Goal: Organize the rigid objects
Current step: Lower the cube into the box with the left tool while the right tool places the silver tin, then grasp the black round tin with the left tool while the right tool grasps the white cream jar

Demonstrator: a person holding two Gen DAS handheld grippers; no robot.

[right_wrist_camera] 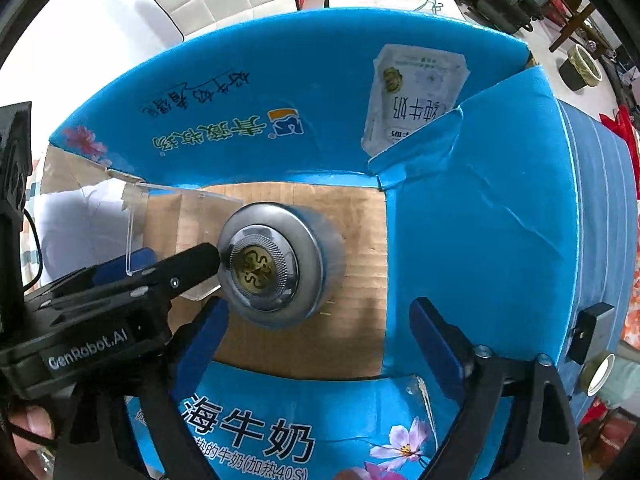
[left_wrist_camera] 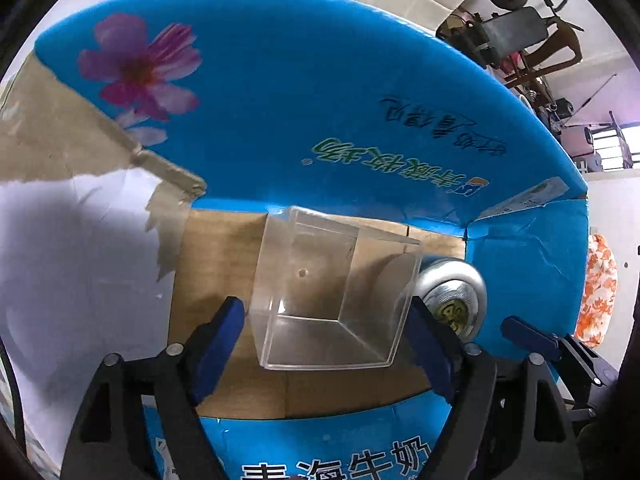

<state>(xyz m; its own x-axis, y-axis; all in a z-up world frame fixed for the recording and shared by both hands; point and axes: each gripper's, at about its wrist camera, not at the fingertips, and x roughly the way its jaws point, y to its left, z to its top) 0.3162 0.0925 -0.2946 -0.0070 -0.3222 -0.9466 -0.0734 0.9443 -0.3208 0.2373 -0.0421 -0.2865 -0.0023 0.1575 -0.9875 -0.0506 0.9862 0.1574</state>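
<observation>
- Left wrist view: blue milk carton (left_wrist_camera: 320,112), flaps up, holds a clear plastic box (left_wrist_camera: 336,296) and a silver round shaver (left_wrist_camera: 452,300) on its brown floor
- Clear box sits between the left gripper (left_wrist_camera: 328,344) pads, mouth facing the camera; jaws moderately wide, no visible press
- Right wrist view: shaver (right_wrist_camera: 272,260) stands upright, foil head up, by the left pad of the right gripper (right_wrist_camera: 320,340); jaws wide, empty
- Clear box (right_wrist_camera: 176,232) lies left of shaver

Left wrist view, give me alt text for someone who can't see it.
A clear plastic box sits on the cardboard floor of a blue milk carton, between the open left gripper's blue pads. A round silver container stands just beside the box.
</observation>
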